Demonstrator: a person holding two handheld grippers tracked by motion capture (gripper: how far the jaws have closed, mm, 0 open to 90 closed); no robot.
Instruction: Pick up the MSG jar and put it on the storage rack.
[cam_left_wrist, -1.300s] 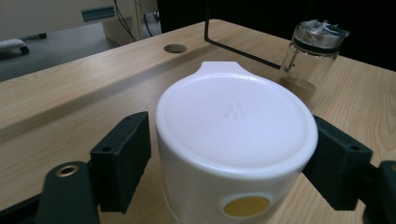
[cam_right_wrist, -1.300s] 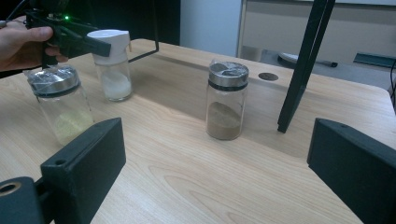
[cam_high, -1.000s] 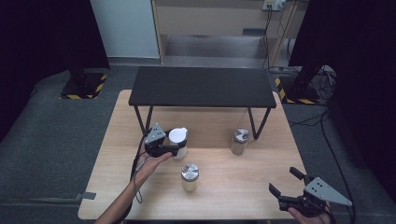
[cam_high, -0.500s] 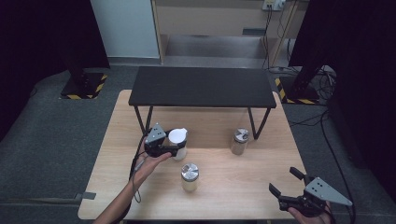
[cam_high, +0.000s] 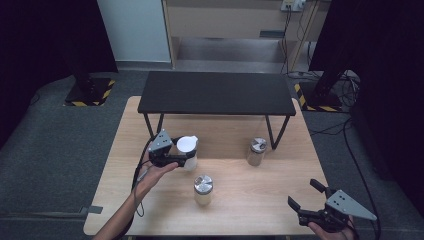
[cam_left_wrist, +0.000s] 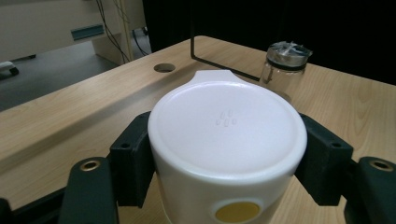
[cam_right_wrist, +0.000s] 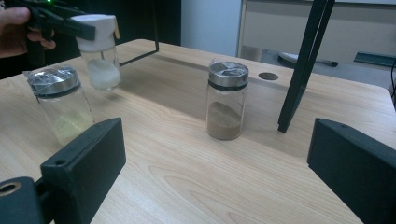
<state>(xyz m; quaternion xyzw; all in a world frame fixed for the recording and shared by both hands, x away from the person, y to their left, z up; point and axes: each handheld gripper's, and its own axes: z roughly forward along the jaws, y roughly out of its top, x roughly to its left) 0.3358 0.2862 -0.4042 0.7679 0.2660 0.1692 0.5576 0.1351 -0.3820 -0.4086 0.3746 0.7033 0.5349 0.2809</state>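
left gripper (cam_high: 181, 159) pinching white-cap jar (cam_high: 187, 151) by its cap, lifted just off the table (cam_high: 240, 210) left of centre; right gripper (cam_high: 306, 194) spread, idle at near right | tip: keep it upright, squeeze evenly; cap-only grip could slip | right gripper view shows white powder inside (cam_right_wrist: 102, 72); left gripper view shows the cap's yellow dot (cam_left_wrist: 237, 212)

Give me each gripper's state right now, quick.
Left gripper: shut on the white-lidded jar, by its lid.
Right gripper: open, holding nothing.
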